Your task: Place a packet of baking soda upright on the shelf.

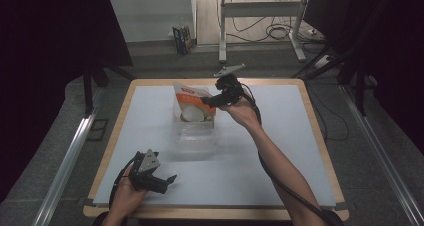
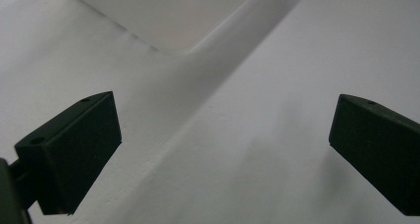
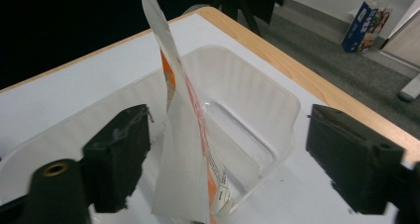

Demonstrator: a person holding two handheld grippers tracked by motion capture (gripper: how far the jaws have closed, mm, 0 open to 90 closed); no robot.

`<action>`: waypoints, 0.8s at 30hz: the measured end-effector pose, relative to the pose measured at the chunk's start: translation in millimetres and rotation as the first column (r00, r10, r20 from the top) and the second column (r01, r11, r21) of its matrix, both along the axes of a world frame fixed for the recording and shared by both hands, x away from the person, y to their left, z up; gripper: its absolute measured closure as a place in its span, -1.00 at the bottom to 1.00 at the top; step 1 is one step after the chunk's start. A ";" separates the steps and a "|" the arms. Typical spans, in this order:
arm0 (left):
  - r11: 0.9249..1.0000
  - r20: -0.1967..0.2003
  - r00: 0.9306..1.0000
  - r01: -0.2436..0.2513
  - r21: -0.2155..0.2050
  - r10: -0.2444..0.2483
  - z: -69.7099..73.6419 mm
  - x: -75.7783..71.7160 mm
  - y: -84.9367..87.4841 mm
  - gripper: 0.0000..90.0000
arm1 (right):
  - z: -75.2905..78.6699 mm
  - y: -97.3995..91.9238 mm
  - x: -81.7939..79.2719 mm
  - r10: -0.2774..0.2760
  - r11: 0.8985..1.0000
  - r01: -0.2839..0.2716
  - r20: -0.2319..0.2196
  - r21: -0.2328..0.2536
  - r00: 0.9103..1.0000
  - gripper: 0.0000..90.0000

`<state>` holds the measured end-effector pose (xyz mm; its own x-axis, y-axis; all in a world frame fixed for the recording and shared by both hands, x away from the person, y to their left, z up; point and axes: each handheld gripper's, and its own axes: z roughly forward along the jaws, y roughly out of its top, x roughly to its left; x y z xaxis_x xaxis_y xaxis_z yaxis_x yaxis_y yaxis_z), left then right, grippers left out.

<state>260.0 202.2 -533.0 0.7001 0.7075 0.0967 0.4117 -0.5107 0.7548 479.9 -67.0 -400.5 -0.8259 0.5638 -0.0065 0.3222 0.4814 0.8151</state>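
My right gripper (image 3: 228,154): fingers (image 3: 116,157) spread wide, pouch (image 3: 185,149) standing upright between them, untouched, inside clear tub (image 3: 257,100) mid-table (image 1: 280,161). My left gripper (image 2: 223,154): fingers released, grasping nothing, low near table's front edge.

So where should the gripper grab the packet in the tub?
Probably the packet's thin top edge, coming from above. It stands upright in the clear tub, above the rim, so open jaws of the right gripper can close on its flat faces.
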 end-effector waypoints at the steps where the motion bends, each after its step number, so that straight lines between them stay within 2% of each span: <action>1: 1.000 0.001 1.000 0.000 0.001 0.000 -0.1 0.0 -0.1 -1.00 | 0.8 -0.5 -0.7 -0.002 1.000 0.002 0.004 0.000 1.000 -0.72; 8: 1.000 0.003 1.000 0.000 0.007 0.000 -0.3 -0.1 -0.5 -1.00 | 3.0 -3.7 -5.0 -0.009 1.000 0.009 0.024 -0.011 1.000 -0.89; 13: 1.000 0.005 1.000 -0.001 0.007 0.001 -0.5 0.1 -0.2 -1.00 | 1.8 -5.2 -8.8 -0.005 1.000 0.006 0.020 -0.018 1.000 -0.97; 20: 1.000 0.005 1.000 -0.003 0.005 0.003 -0.5 0.3 0.6 -1.00 | -0.4 -5.4 -14.0 0.028 0.995 -0.023 0.049 -0.102 0.998 -1.00; 24: 1.000 0.006 1.000 -0.005 0.002 0.005 -0.7 0.4 0.8 -1.00 | -1.1 -5.0 -17.6 0.035 0.992 -0.029 0.052 -0.123 0.998 -1.00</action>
